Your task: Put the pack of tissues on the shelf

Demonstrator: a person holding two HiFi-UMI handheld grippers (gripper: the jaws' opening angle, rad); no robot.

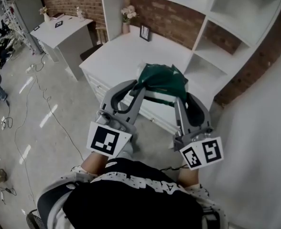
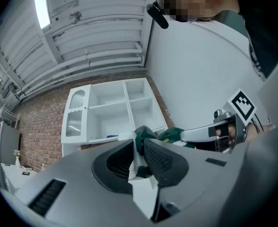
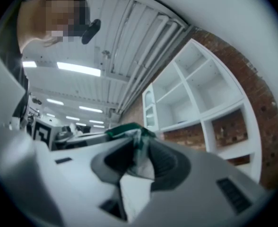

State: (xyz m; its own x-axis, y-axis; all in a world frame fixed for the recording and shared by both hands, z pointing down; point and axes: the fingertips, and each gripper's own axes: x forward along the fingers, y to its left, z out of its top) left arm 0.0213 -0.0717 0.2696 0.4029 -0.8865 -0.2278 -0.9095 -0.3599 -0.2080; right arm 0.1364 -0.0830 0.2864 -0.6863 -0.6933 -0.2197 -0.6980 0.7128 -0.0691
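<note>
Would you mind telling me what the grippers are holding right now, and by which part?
Both hold the pack of tissues. The left gripper pinches the wrapper at its left end, and the right gripper pinches it at its right end.

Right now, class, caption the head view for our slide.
Left gripper and right gripper clamp a green pack of tissues in front of the white shelf.

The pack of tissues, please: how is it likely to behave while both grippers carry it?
Probably soft and floppy: the pack of tissues has a green wrapper that crumples where the left gripper and right gripper pinch its ends. Likely light, since those thin pinches of wrapper carry it. The smooth film may slip.
</note>
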